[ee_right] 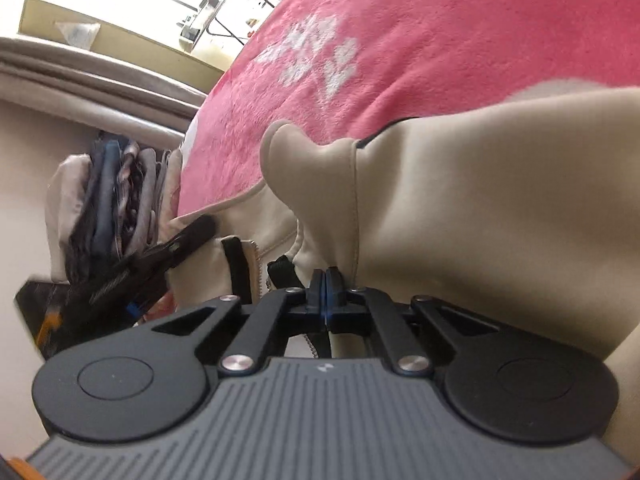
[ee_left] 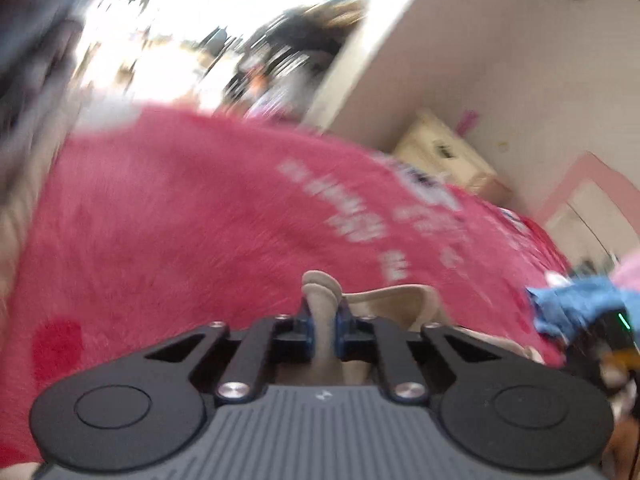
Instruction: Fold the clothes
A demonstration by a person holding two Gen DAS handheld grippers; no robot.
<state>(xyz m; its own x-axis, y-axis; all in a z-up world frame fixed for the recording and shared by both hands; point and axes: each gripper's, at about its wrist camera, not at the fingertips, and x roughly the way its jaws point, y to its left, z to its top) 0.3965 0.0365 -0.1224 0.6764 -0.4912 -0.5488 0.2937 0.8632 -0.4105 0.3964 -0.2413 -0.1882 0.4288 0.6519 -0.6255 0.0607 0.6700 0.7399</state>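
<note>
White print on the pink blanket [ee_left: 200,208] is blurred and unreadable. The blanket covers the surface; a cardboard box [ee_left: 448,152] stands at 1 o'clock against a beige wall. Left tool [ee_left: 323,326] is clenched on a fold of the beige garment [ee_right: 500,200]. Right tool [ee_right: 327,294] is clenched on the garment's edge. A clothes pile [ee_right: 108,200] sits at 9 o'clock.

You see a pink blanket [ee_right: 440,40] filling the upper right, a cardboard box [ee_left: 448,156] at right centre of the left view.
</note>
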